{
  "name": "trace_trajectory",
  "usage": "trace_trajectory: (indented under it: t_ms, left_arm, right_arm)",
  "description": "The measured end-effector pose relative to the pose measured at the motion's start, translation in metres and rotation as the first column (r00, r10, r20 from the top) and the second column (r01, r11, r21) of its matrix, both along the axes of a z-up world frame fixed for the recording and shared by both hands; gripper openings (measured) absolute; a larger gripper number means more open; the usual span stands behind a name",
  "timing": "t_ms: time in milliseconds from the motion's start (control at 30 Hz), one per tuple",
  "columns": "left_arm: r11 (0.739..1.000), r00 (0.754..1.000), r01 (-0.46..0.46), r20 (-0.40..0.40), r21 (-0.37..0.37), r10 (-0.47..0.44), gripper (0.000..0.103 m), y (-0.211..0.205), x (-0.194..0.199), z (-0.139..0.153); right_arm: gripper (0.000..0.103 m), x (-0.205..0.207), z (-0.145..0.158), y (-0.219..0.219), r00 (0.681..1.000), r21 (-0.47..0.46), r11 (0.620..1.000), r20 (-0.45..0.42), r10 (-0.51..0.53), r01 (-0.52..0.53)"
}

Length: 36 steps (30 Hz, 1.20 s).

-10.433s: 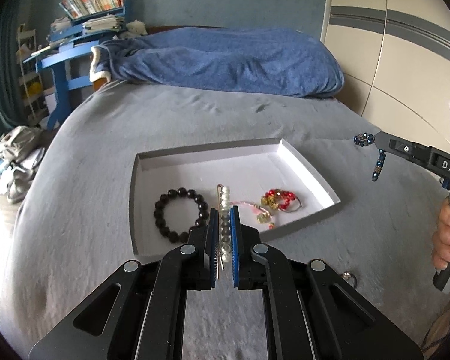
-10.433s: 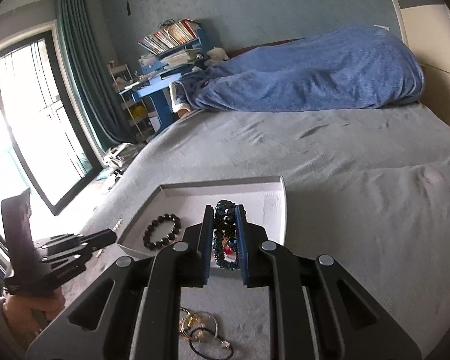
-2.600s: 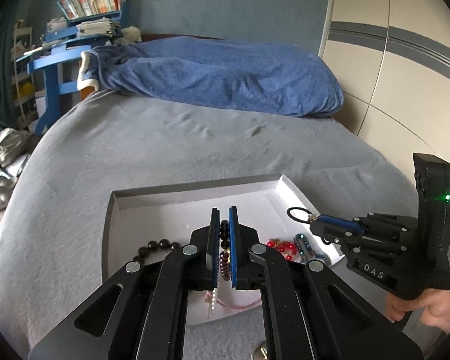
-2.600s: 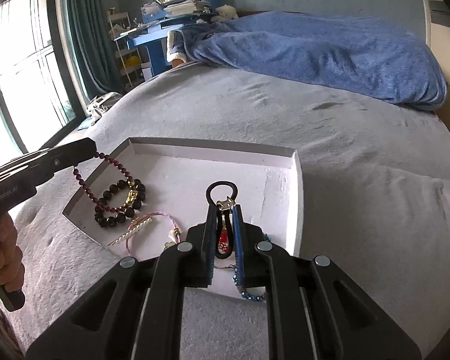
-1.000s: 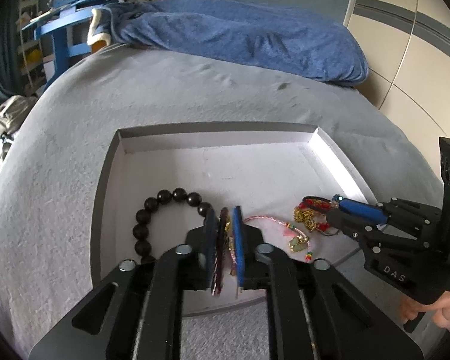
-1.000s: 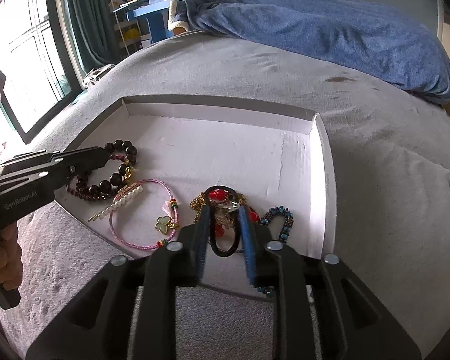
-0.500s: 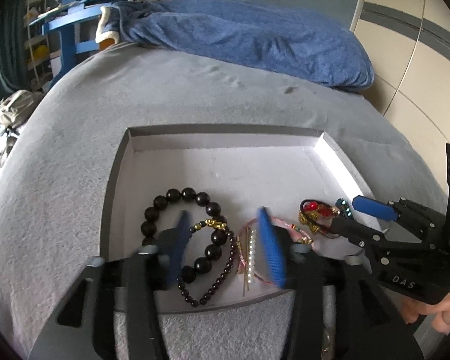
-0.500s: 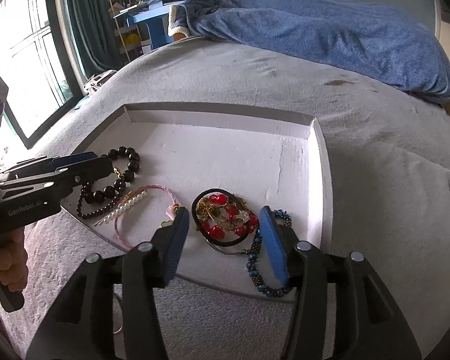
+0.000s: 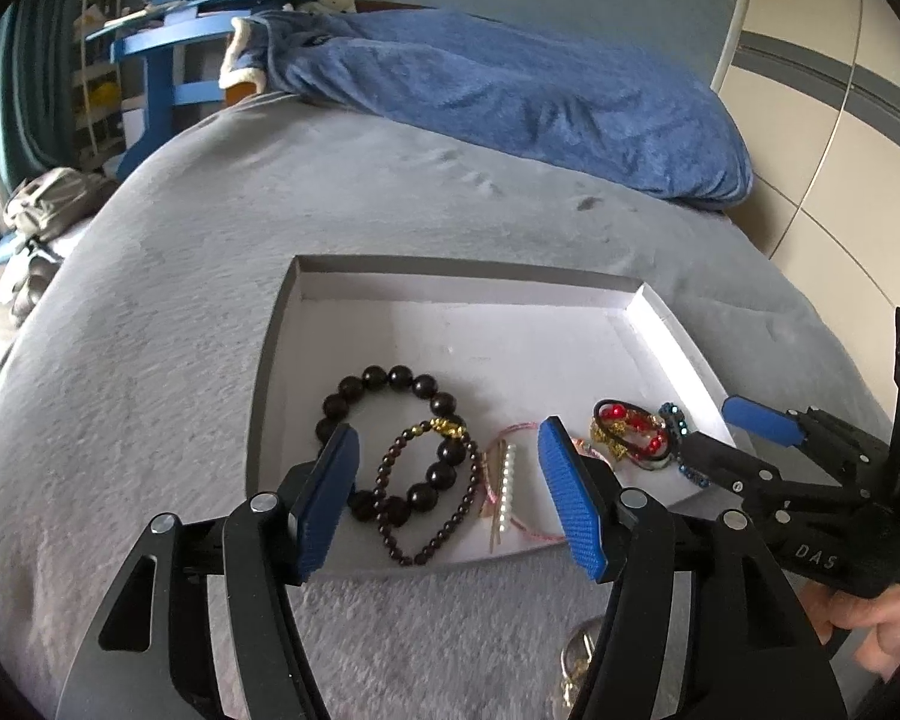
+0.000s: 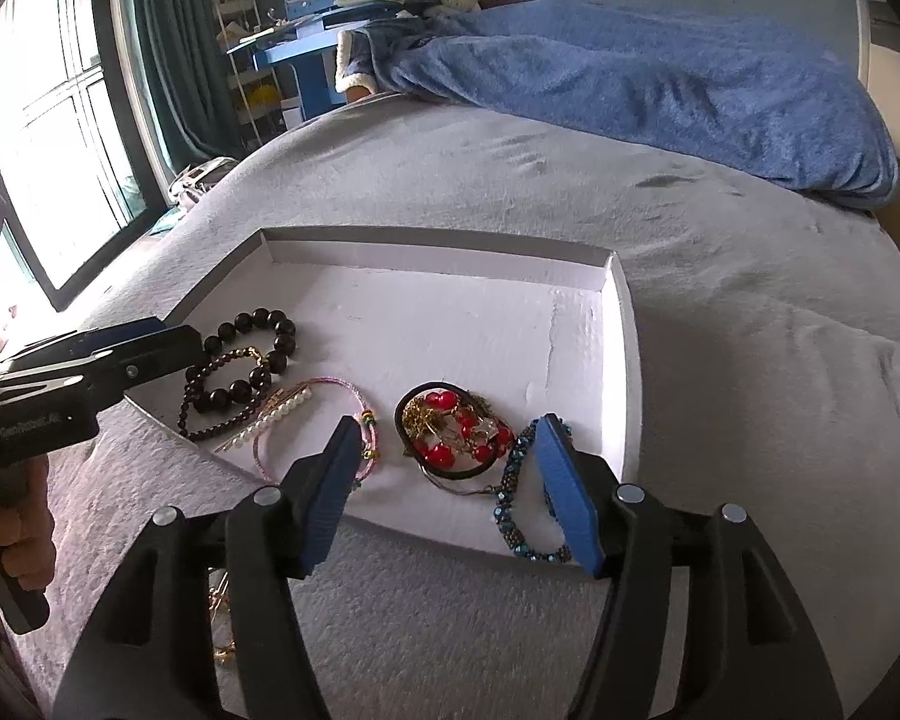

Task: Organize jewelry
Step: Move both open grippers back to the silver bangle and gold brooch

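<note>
— So, both our tools have just been opening. Our left tool (image 9: pixel 450 492) stands wide with nothing pressed between its pads; the garnet bead strand (image 9: pixel 426 498) now lies in the white tray (image 9: pixel 468 294), draped across the black bead bracelet (image 9: pixel 384 420) at the tray's seven o'clock, where a second ago it was pinched in the tool.

— And our right tool (image 10: pixel 444 486) is wide too, gripping nothing. The black hair loop (image 10: pixel 450 468), released a moment ago, rests on the red and gold charm cluster (image 10: pixel 450 420) at five o'clock in the tray, with the blue bead bracelet (image 10: pixel 516 498) just beside it.

— Two more pieces are in, then. What is left?

— Near us, on the grey bed (image 10: pixel 750 360), at six o'clock outside the tray, gold-coloured bits (image 10: pixel 219 612) show beside the left finger; we cannot tell what they are. We judge they go in next.

— Anything in the way?

— The pearl pin (image 10: pixel 270 414) and pink cord bracelet (image 10: pixel 360 414) crowd the front edge, and pieces overlap. The tray's far half is bare. Beyond it lies the blue blanket (image 9: pixel 510 96).
</note>
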<state>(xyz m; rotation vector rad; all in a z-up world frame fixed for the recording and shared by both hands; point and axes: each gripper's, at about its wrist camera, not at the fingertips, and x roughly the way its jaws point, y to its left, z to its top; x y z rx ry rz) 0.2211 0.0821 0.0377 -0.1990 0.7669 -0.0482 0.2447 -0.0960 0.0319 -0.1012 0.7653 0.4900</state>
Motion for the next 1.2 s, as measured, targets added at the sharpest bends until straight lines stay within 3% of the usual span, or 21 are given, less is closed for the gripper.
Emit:
trace_trajectory:
  t_ms: [633, 933, 1200]
  left_arm:
    - [1.000, 1.000, 0.020, -0.014, -0.022, -0.020, 0.065, -0.005, -0.060, 0.001]
    - [0.994, 0.993, 0.104, -0.061, 0.015, -0.103, 0.065, -0.031, -0.088, -0.017]
    - [0.977, 0.974, 0.211, -0.093, 0.028, -0.208, 0.065, -0.057, -0.088, -0.032]
  right_arm:
    - [0.065, -0.043, 0.006, -0.019, 0.999, 0.014, 0.999, 0.009, -0.031, 0.030]
    - [0.065, -0.062, 0.007, -0.041, 0.998, 0.028, 0.997, -0.006, -0.069, 0.069]
    - [0.065, -0.075, 0.007, -0.043, 0.997, 0.022, 0.997, -0.011, -0.078, 0.078]
